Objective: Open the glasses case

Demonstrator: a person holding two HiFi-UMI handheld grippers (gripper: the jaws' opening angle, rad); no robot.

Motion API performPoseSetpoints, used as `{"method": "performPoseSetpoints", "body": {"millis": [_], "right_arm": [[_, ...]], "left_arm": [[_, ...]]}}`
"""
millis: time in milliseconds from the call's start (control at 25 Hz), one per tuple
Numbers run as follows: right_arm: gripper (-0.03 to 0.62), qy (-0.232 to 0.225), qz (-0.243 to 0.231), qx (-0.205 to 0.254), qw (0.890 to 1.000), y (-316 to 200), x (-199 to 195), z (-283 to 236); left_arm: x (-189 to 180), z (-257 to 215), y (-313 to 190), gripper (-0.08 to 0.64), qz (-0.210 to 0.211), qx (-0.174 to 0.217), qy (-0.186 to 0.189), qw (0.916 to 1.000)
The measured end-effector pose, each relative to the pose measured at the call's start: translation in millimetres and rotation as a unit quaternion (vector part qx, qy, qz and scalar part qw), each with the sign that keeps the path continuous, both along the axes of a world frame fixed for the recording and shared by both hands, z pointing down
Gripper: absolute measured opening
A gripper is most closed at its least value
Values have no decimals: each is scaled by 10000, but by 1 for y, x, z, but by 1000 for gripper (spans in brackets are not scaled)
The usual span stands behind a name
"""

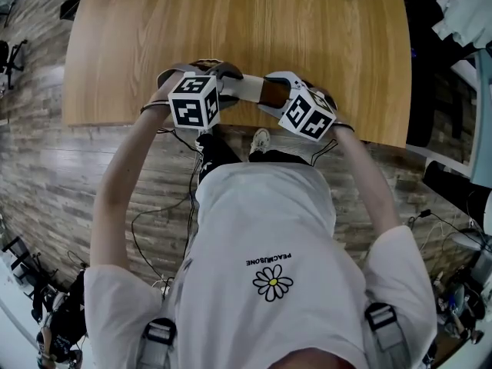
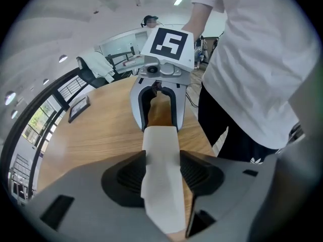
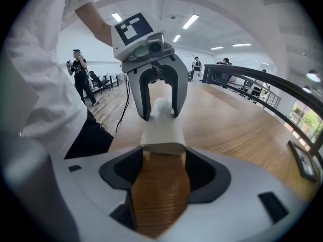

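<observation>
A white T-shirt (image 1: 269,229) with a small daisy print fills the foreground. Beyond it, at the near edge of the pale, wood-grained tabletop (image 1: 231,21), the two tools face each other end to end. The left hand-held gripper (image 2: 161,178) is clamped on the smooth white sleeve of the glasses case (image 1: 247,88). The right hand-held gripper (image 3: 159,178) grips the case's rounded, wood-grain end (image 3: 159,200).

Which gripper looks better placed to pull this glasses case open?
Probably the right gripper: it is shut on the brown wood-grain end of the glasses case, which seems to stick out of the white part. The left gripper is shut on that white part and can steady it.
</observation>
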State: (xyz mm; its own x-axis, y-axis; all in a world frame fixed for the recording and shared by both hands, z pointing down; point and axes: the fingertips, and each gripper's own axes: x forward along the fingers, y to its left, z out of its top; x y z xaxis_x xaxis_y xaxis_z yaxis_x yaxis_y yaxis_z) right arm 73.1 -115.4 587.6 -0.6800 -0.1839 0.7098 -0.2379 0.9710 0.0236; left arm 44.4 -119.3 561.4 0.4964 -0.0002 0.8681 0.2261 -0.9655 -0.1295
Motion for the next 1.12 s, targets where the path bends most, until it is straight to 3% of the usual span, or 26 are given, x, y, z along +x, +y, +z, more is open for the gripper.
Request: {"method": "performPoseSetpoints", "body": {"millis": [320, 480, 560, 720, 760, 920, 1000, 1040, 1120], "right_arm": [[272, 73, -74, -54, 9999, -1, -1, 1], [238, 120, -119, -95, 9998, 4, -2, 1], [229, 138, -32, -94, 9999, 5, -2, 1], [246, 66, 202, -432, 9988, 13, 2, 0], [279, -24, 237, -597, 9979, 16, 3, -2], [301, -539, 618, -935, 9922, 8, 5, -16], [308, -555, 624, -1003, 9914, 5, 3, -16], [310, -499, 576, -1013, 9919, 6, 2, -13], [310, -359, 498, -995, 9931, 5, 0, -4]], "left_arm": [[-1, -2, -4, 222, -30, -700, -102, 9975], [-1, -7, 4, 222, -248, -1509, -18, 9882], [-1, -9, 6, 222, -295, -1700, 16, 9850], [0, -9, 7, 219, -230, -1444, 137, 9892], [0, -8, 8, 219, -169, -1334, 137, 9908], [0, -9, 10, 207, 40, -943, 192, 9954], [2, -14, 8, 167, -72, -926, 391, 9949], [3, -17, 6, 108, -137, -898, 481, 9947], [4, -14, 3, 91, -131, -746, 465, 9960]]}}
